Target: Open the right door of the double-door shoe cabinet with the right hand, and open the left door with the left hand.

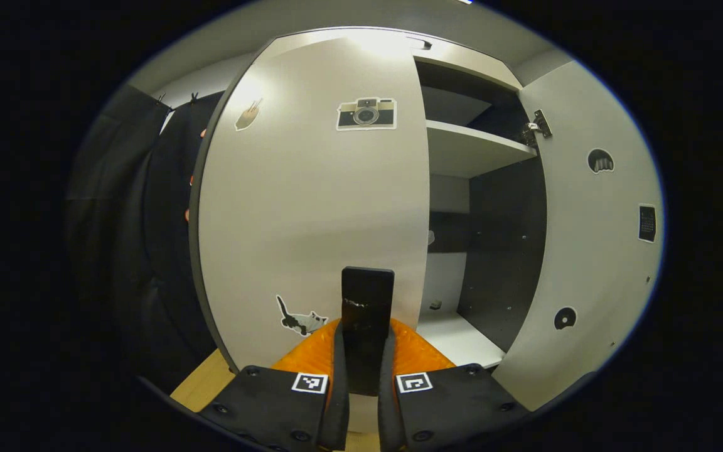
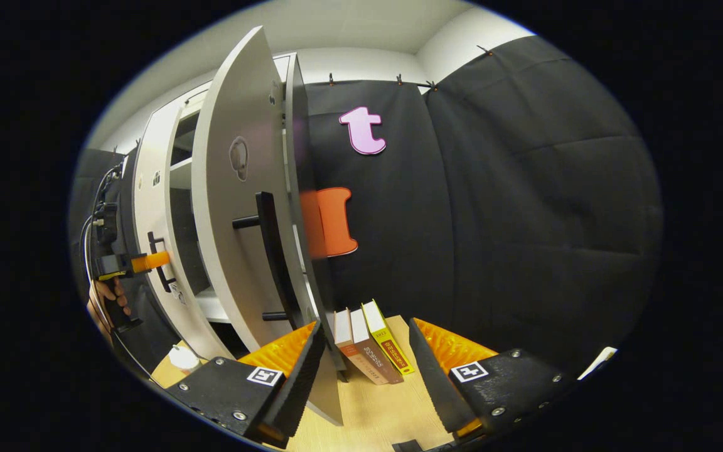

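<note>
The cabinet's left door (image 1: 311, 207) is a pale panel with a camera sticker and a cat sticker. Its black bar handle (image 1: 368, 314) stands between my left gripper's (image 1: 366, 326) orange fingers, which are shut on it. The right door (image 1: 594, 220) hangs swung wide open, showing white shelves (image 1: 468, 147) inside. In the right gripper view the right door (image 2: 236, 207) is seen nearly edge-on with its black handle (image 2: 268, 251) free. My right gripper (image 2: 364, 323) is open just past that door, holding nothing. Far left there, the left gripper (image 2: 142, 262) sits on the left door's handle (image 2: 162, 270).
Three books (image 2: 368, 345) stand on the wooden surface (image 2: 374, 402) against the black cloth wall, right behind the open right door. A small white object (image 2: 182, 358) lies on the surface by the cabinet's foot. A hand (image 2: 107, 301) holds the left gripper.
</note>
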### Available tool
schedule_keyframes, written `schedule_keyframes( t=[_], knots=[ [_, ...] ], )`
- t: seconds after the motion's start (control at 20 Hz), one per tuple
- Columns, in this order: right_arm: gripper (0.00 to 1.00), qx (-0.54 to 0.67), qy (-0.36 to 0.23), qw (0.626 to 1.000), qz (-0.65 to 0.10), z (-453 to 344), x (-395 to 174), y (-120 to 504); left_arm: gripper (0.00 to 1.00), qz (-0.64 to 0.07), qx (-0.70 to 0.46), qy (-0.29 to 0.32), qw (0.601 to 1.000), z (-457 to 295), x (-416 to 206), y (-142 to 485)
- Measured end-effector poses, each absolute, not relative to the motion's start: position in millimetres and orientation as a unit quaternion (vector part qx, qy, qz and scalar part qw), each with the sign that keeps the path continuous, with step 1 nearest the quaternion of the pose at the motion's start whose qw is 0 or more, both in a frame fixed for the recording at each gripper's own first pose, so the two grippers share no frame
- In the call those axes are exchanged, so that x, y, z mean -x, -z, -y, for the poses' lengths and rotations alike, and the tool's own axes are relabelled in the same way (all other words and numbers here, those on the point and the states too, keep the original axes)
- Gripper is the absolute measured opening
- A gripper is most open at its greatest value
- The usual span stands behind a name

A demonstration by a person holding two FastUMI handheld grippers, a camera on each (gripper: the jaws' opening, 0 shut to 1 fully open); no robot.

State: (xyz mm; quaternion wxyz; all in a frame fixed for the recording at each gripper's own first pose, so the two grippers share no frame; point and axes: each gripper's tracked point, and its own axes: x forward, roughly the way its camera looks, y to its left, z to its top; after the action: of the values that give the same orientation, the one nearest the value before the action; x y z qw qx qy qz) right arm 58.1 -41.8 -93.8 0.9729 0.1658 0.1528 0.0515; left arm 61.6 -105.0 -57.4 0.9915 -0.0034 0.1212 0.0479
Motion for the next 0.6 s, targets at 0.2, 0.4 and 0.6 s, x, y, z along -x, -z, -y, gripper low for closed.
schedule_keyframes(
  t=[0.2, 0.4, 0.6],
  knots=[
    [0.83, -0.167, -0.078, 0.971, -0.155, 32.6, -58.0, 91.8, 0.25, -0.122, 0.011, -0.069, 0.990, 97.2, -44.2, 52.6],
    [0.83, -0.169, -0.106, 0.968, -0.152, 20.1, -57.4, 88.1, 0.19, -0.119, 0.023, -0.085, 0.989, 85.2, -22.9, 46.6],
    [0.83, -0.162, -0.123, 0.967, -0.151, 13.4, -53.6, 87.7, 0.19, -0.118, 0.024, -0.106, 0.987, 77.1, -2.6, 42.2]
  ],
)
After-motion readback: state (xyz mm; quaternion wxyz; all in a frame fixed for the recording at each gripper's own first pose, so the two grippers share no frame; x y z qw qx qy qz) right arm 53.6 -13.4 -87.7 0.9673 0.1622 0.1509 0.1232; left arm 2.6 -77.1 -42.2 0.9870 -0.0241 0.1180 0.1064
